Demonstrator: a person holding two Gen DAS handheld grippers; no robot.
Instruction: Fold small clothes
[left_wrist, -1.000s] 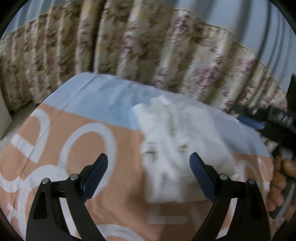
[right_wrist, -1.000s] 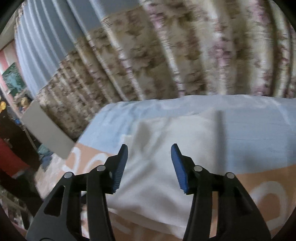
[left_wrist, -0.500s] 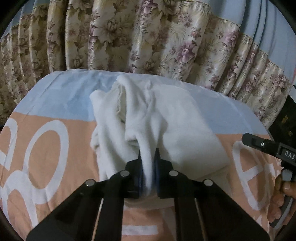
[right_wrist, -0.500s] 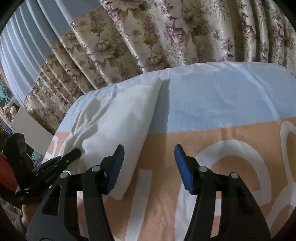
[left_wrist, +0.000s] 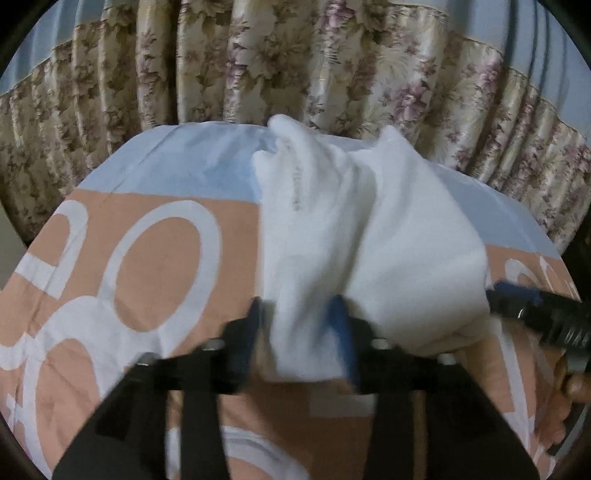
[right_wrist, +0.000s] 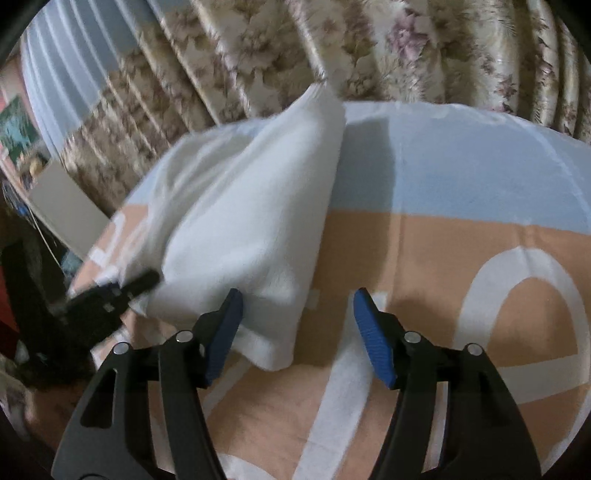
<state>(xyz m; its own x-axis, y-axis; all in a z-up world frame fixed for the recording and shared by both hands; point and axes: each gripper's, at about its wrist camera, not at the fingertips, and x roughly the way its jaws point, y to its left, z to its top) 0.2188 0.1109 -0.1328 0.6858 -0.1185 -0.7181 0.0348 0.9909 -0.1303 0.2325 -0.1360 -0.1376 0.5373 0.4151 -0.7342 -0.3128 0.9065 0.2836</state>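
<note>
A white garment (left_wrist: 369, 236) lies bunched on the peach and blue bed cover (left_wrist: 155, 258). In the left wrist view a fold of it sits between the blue pads of my left gripper (left_wrist: 297, 332), whose jaws are opening and no longer pinch it. My right gripper (left_wrist: 517, 306) comes in at the garment's right edge, with a hand (left_wrist: 565, 384) behind it. In the right wrist view the right gripper (right_wrist: 299, 336) is opening, and the garment's near corner (right_wrist: 273, 332) lies loosely beside its left pad (right_wrist: 225, 328). The left gripper (right_wrist: 110, 291) shows at the garment's (right_wrist: 251, 206) left end.
A floral curtain (left_wrist: 295, 66) hangs close behind the bed's far edge. The cover (right_wrist: 443, 258) spreads to the right with white ring prints. A grey box (right_wrist: 62, 206) and a wall picture (right_wrist: 18, 129) sit off the bed's left side.
Half a second ago my left gripper was shut on a fold of the garment; now its jaws have parted. Both grippers have sunk toward the bed. The right jaws have widened around the garment's corner.
</note>
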